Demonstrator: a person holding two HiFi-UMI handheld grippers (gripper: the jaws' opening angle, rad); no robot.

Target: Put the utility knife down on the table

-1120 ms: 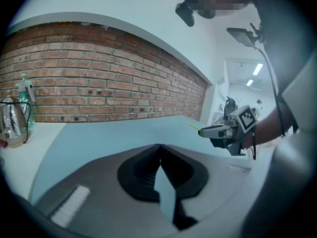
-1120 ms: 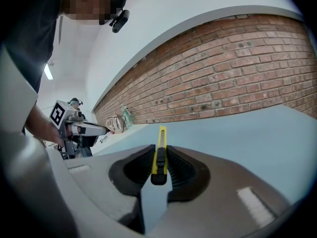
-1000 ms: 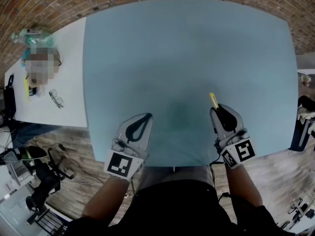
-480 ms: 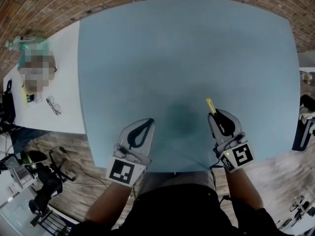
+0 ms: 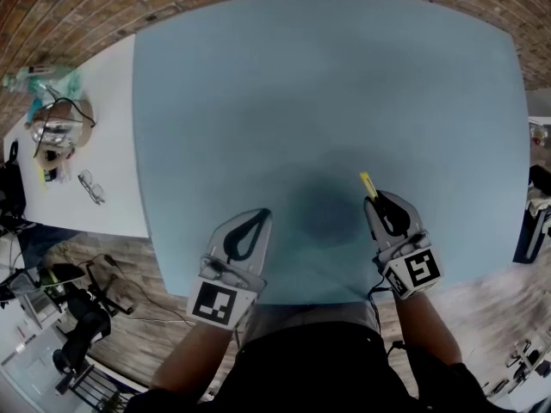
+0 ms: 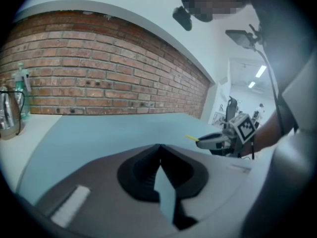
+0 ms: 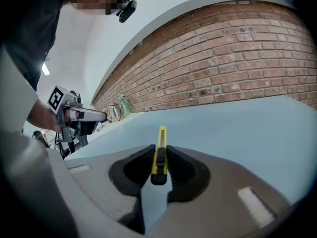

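Note:
A slim yellow utility knife [image 7: 160,150] with a black slider is clamped between the jaws of my right gripper [image 7: 159,151], its tip sticking out ahead. From the head view the right gripper [image 5: 377,200] hovers over the near right part of the light blue table [image 5: 327,101], and the knife [image 5: 369,185] pokes out of its front. My left gripper [image 5: 260,215] hangs at the near left edge, jaws closed with nothing between them. In the left gripper view its tips [image 6: 159,148] meet, and the right gripper [image 6: 218,140] shows across the table.
A white side table [image 5: 103,162] at the left carries a metal kettle [image 5: 53,132], glasses [image 5: 89,186] and bottles [image 5: 43,76]. A brick wall [image 7: 237,68] runs behind the blue table. Wooden floor and cables lie below the near edge.
The right gripper with the knife has sunk slightly toward the table. The left gripper has stayed where it was.

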